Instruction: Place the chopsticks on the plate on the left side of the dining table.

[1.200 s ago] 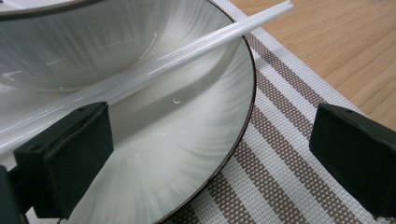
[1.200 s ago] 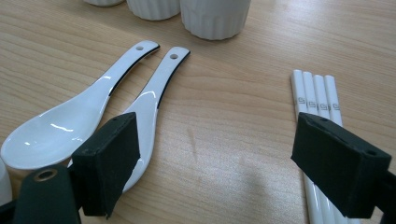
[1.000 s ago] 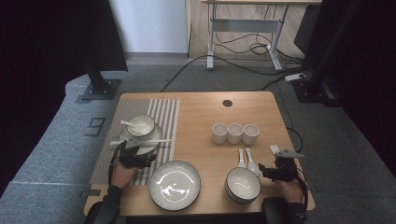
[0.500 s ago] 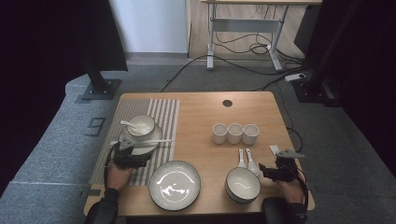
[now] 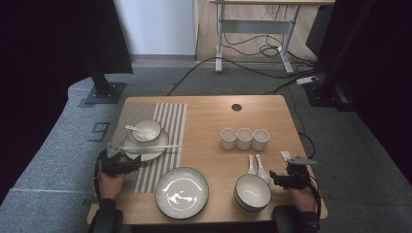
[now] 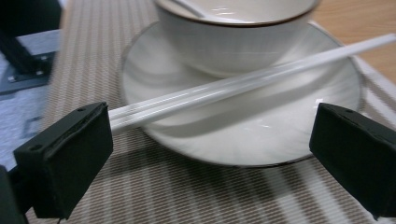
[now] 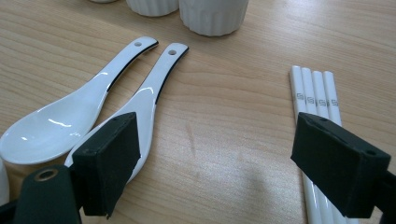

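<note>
Hovering spread wide near the desk's left edge, the left claw [image 6: 210, 154] faces the pair of slim white plastic chopsticks [image 6: 243, 86] lying across the white ceramic saucer [image 6: 243, 140] under the small white bowl [image 6: 233, 37]. They look light, stiff and slippery; pinch near the overhanging end. Their far tips are cut off. The right claw [image 7: 229, 172] rests released.
</note>
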### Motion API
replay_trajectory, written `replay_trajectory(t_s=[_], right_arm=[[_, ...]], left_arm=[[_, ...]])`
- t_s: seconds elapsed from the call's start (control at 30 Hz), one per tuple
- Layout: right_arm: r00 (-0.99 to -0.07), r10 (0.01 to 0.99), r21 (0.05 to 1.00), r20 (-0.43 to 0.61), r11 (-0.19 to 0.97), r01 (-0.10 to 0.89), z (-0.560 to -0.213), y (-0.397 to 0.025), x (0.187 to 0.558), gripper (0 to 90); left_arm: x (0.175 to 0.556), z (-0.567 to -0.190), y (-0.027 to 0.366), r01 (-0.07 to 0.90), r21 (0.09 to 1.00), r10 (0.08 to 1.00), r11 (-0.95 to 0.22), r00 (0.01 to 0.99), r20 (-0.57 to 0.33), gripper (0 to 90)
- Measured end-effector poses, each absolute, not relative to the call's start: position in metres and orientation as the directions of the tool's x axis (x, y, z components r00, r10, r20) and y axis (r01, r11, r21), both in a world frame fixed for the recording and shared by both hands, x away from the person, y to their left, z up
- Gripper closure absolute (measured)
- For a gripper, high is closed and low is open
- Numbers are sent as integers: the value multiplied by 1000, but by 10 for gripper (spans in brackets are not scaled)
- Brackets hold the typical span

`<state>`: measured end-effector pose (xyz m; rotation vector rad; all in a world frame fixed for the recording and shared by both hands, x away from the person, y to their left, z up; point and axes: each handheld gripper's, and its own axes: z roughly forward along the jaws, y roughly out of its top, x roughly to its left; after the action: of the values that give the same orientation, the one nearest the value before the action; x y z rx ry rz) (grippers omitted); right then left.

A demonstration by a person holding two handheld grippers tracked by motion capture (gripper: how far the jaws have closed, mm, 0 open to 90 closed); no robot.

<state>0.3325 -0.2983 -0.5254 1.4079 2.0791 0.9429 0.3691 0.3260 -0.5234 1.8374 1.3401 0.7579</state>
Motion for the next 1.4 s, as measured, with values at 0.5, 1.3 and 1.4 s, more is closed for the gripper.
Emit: replay_trajectory(t_s=[0.5, 1.3, 1.4], right_arm=[[-377, 926, 745, 5, 248, 619, -527, -298, 332, 151], [-381, 925, 740, 5, 253, 624, -528, -299, 332, 151], [-381, 924, 739, 6, 253, 624, -528, -299, 332, 151]], left_arm=[[375, -533, 346, 555, 826, 968, -96, 244, -52, 0], [375, -533, 340, 568, 815, 961, -111, 270, -57, 0], [375, -533, 340, 569, 815, 962, -113, 268, -54, 0]])
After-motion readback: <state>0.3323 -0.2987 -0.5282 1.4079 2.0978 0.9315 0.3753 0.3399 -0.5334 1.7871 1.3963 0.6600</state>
